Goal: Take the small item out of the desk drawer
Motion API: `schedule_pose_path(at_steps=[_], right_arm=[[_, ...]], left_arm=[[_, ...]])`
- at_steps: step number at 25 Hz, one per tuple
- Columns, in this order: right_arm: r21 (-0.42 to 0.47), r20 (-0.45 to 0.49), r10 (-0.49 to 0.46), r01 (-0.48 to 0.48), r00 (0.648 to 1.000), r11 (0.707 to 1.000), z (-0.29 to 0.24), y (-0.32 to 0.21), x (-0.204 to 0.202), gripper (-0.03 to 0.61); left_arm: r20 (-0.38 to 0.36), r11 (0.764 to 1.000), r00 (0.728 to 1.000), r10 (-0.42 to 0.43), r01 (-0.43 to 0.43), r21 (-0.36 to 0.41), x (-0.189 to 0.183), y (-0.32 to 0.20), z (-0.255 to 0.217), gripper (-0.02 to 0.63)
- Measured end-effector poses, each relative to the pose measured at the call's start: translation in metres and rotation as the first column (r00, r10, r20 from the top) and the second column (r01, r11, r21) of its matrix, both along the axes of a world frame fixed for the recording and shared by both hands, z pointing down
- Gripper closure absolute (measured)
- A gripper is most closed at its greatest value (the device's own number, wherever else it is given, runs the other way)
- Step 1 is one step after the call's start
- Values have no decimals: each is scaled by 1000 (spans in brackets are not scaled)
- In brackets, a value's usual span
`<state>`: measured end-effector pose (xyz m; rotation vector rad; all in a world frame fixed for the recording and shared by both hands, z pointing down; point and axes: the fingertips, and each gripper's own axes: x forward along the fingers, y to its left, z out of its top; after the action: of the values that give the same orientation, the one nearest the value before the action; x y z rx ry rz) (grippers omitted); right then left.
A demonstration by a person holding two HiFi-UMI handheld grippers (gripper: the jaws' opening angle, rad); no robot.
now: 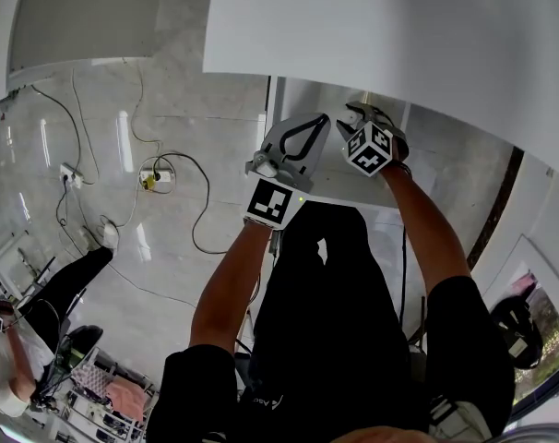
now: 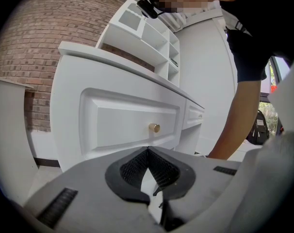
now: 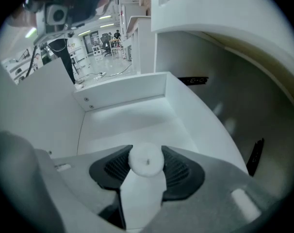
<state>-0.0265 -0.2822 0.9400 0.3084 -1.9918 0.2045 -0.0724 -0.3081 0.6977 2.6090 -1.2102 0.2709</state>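
Since the small white round item [image 3: 146, 162] is seen pinched between the ridged pads of the right gripper [image 3: 146, 154], low inside the open drawer [image 3: 122, 98], the step in hand is judged to be the grasp itself, with the lift-out not yet made. The item appears to be touched on both sides by the pads.

For the next move, a steady hold and a rise back toward the person would be called for, so that the side wall [image 3: 195, 115] of the drawer is cleared and the desk top [image 3: 263, 38] overhanging it is not struck.

The left gripper [image 2: 148, 155] is held clenched and empty, its jaws met at the tips. It is pointed at a closed drawer front [image 2: 122, 125], whose brass knob [image 2: 155, 127] is not touched.

Farther off, cables [image 1: 201, 210] and a power strip [image 1: 155, 178] are spread over the floor, well apart from the work and judged to be no hindrance.
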Motion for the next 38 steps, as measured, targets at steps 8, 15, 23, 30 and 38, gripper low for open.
schedule_pose_path(at_steps=[8,15,23,30,38], right_arm=[[44,165,102,-111,981,993,-118,15,-7,397],[118,357,157,-211,921,970,-284,22,-8,397],[191,616,164,-348,771,918,-494,41,-5,399],[183,760,148,-427,633,885,-620,79,13,399],[208,883,52,-489,466,847,-719,122,61,400]], left_arm=[[-36,1000,999,-29,29,-1,-5,18,-48,615],[-84,996,993,-82,83,18,-14,38,-142,615],[-134,981,985,-110,129,144,-19,60,-287,615],[-152,972,987,-50,83,220,7,98,-386,615],[-215,946,977,-14,82,314,27,140,-479,615]])
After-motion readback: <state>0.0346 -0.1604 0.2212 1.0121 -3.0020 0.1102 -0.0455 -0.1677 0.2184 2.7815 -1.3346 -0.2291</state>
